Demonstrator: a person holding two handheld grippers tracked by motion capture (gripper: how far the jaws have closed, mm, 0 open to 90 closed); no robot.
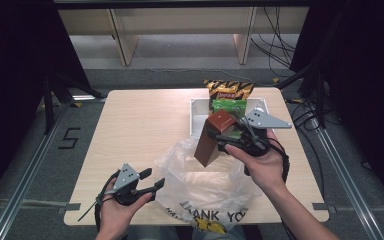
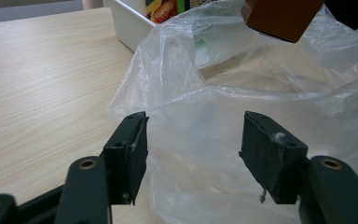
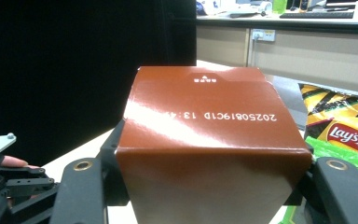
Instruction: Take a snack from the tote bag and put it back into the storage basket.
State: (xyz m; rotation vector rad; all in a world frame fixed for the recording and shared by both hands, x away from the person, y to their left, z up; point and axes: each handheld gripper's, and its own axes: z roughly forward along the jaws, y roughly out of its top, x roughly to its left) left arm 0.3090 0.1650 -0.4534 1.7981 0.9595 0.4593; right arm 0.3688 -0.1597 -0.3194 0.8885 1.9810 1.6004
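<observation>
- High view: brown box [image 1: 214,137], rigid glossy card, clamped in right claw [image 1: 219,141] and tilted above the mouth of the clear plastic bag [image 1: 207,182], apparently for lowering in. White bin [image 1: 196,114] with snack packets just behind the bag on the desk [image 1: 135,130].
- Left gripper view: left claw [image 2: 193,154] spread wide, empty, poised at the bag's crinkled thin film, likely to hold it open.
- Right gripper view: box [image 3: 205,140] gripped across its flat sides; printed date code on top.
</observation>
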